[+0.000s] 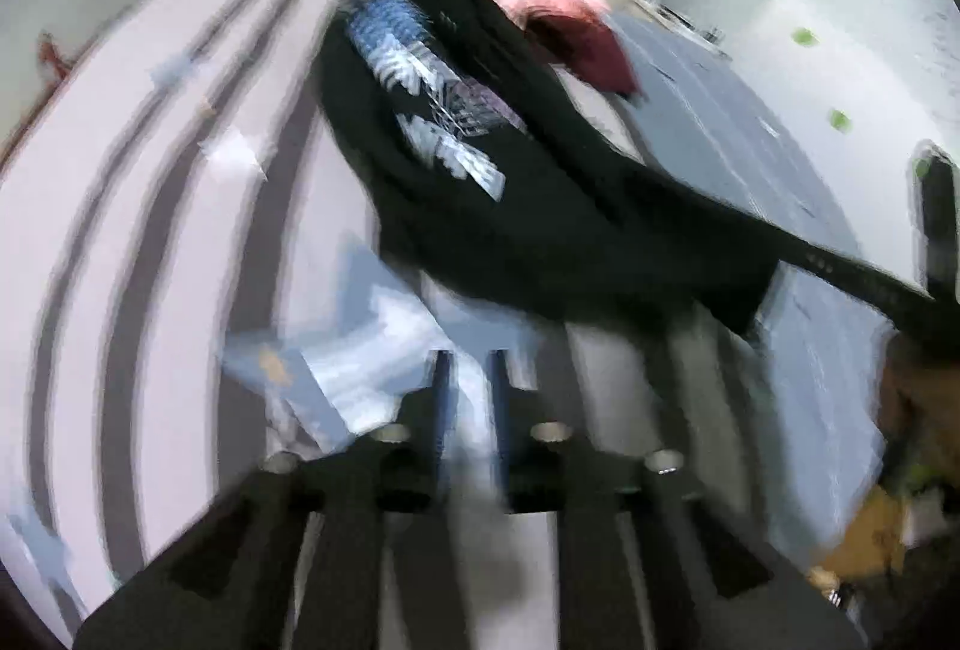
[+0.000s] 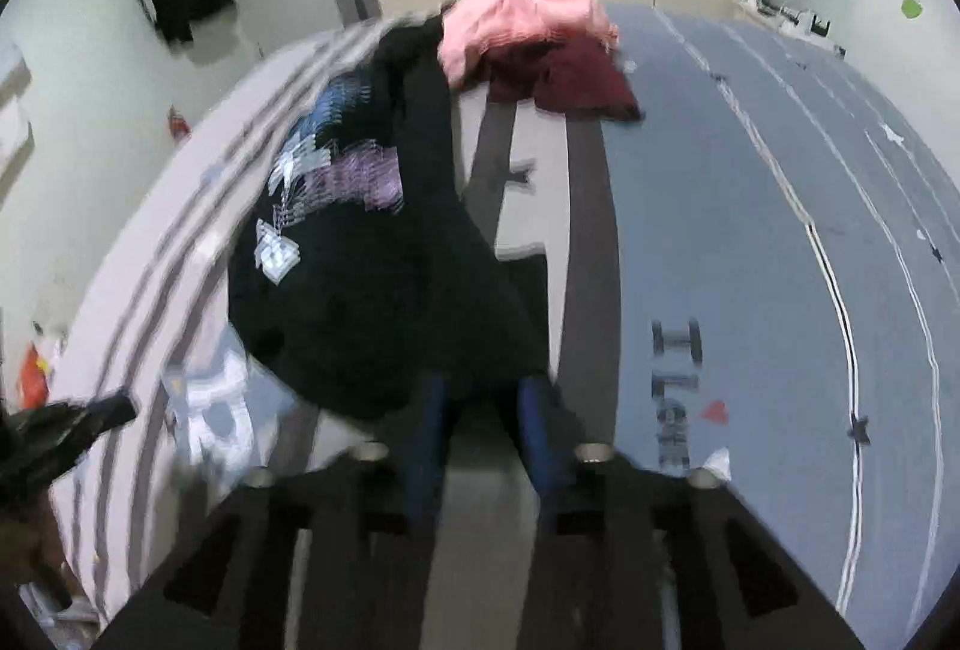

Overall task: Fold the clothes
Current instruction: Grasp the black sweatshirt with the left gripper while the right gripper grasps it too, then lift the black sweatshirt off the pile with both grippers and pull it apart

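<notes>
Black printed garment (image 2: 360, 290) heaped on striped bedding (image 1: 120, 230), pink garment (image 2: 528, 20) at twelve o'clock; left gripper (image 1: 471, 374) and right gripper (image 2: 486, 404) both parted, empty.

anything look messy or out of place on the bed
Yes: the black printed shirt lies crumpled and slanted across the striped bed, not flat. Behind it, a pink garment sits heaped on a maroon one, both unfolded.

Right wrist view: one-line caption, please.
Open right gripper above a crumpled black printed shirt on a striped grey bedspread; pink garment and maroon garment beyond.
</notes>
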Action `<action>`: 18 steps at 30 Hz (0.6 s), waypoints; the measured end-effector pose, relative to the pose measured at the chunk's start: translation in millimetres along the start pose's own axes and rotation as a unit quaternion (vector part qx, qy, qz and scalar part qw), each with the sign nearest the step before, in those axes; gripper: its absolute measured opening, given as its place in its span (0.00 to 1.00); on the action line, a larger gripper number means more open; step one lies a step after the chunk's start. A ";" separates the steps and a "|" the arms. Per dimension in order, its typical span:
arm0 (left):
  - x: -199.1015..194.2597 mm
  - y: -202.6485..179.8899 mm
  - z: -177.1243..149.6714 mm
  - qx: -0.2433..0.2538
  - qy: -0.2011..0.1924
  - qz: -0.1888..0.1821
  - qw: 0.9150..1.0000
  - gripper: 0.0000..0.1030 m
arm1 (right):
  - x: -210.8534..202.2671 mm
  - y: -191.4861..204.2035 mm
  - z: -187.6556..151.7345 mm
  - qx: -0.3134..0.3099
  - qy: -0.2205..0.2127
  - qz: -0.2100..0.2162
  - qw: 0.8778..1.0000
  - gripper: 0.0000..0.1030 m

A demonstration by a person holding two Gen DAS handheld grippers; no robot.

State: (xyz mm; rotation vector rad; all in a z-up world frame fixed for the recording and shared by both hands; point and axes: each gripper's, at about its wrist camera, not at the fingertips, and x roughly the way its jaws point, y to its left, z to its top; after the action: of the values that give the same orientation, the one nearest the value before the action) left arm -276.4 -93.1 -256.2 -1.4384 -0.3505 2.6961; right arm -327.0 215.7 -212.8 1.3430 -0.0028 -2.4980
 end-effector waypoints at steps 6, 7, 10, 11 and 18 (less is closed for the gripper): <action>61.4 54.3 99.8 -0.051 -0.066 0.056 0.995 0.75 | 29.3 1.2 66.4 0.028 -0.063 -0.008 0.998 0.55; 75.8 61.3 112.3 -0.053 -0.060 0.064 0.995 0.77 | 42.0 3.2 78.9 0.029 -0.064 -0.012 0.997 0.55; 120.1 79.3 143.4 -0.057 -0.033 0.083 0.994 0.78 | 88.2 11.8 112.2 0.022 -0.057 -0.020 0.998 0.56; 133.6 83.0 149.7 -0.058 -0.023 0.086 0.994 0.78 | 102.6 15.6 119.9 0.016 -0.050 -0.021 0.998 0.56; 198.3 90.6 158.1 -0.075 0.023 0.019 0.997 0.77 | 204.0 48.1 150.7 -0.030 0.012 -0.020 0.999 0.56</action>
State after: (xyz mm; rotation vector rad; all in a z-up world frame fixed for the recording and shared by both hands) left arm -513.8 -175.4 -353.0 -1.5570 -0.5397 2.7135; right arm -542.3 94.4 -287.3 1.3621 0.1048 -2.4930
